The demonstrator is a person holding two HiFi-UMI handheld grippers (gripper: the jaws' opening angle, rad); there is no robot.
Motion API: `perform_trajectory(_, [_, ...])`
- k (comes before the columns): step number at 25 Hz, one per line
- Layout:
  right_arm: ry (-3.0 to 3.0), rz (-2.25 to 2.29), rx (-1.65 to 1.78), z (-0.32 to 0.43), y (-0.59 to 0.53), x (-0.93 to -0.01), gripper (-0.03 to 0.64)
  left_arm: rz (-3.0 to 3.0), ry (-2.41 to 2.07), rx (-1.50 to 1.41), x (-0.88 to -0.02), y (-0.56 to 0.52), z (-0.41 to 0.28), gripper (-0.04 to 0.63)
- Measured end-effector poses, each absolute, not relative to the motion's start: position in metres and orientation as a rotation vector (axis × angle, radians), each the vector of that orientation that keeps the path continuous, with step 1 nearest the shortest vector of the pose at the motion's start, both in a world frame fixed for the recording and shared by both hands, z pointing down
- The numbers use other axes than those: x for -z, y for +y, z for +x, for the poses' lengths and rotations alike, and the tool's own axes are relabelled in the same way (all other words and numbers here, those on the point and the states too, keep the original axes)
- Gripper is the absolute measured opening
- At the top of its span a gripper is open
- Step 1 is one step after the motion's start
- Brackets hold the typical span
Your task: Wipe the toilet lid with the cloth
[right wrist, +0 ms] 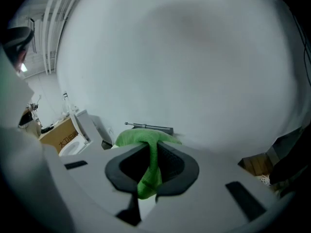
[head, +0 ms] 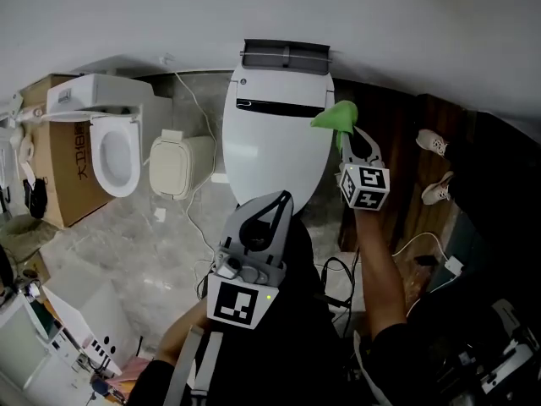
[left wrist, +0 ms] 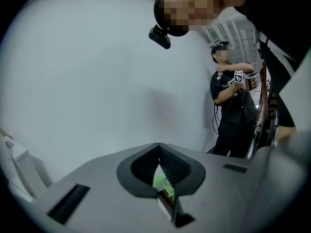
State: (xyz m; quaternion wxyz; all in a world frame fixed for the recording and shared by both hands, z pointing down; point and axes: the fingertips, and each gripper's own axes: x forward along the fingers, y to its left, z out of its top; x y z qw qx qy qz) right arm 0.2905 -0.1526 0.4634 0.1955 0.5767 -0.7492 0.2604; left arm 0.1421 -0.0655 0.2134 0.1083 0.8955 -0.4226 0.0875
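Blue Chinese characters run down the side of the cardboard box [head: 69,169]; only the first, 大, is legible.

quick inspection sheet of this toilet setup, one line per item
surface: toilet lid closed, white, no marks visible
job's things: green cloth bunched at the lid's right edge; cannot tell if it touches the lid
clutter: second toilet seat on a cardboard box; beige boxy unit; shoes on the right
grippers: right gripper shut on the cloth; left gripper shut, gripping nothing, in front of the toilet
cables: white cable left of the toilet; black cable near the right arm
surroundings: grey tile floor, white wall; another person standing nearby
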Motion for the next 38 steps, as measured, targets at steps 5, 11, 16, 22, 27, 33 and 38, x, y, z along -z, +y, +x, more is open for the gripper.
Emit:
perform_trajectory(5, [-2.035,1.605,-0.743,0.298,-0.195,-0.525,0.044,2.59,-1.259,-0.256,-0.244,-0.09,0.137,0.008])
perform_trajectory(11, [-1.957,1.567,-0.775,0.303,-0.235,-0.595,0.044,2.568,-1.254,-0.263,-0.271,-0.104,0.133,0.008])
perform_trajectory(16, [-1.866,1.423,-0.671,0.301,-0.247,-0.649,0.044,2.555,-1.236,-0.283,-0.287,-0.105,0.129,0.008])
perform_trajectory(22, [-1.778,1.0,-0.509,0.284,-0.217,-0.701,0.044,2.545,-1.225,-0.307,-0.298,-0.106,0.122,0.008])
perform_trajectory(27, [-1.775,0.87,-0.432,0.279,-0.197,-0.715,0.044,2.517,-1.226,-0.283,-0.305,-0.104,0.118,0.008])
perform_trajectory(33, [-1.73,0.795,-0.363,0.275,-0.193,-0.719,0.044,2.502,-1.225,-0.271,-0.317,-0.094,0.118,0.008])
perform_trajectory(38, [-1.715,0.709,-0.313,0.27,-0.169,-0.724,0.044,2.49,-1.235,-0.263,-0.319,-0.081,0.116,0.008])
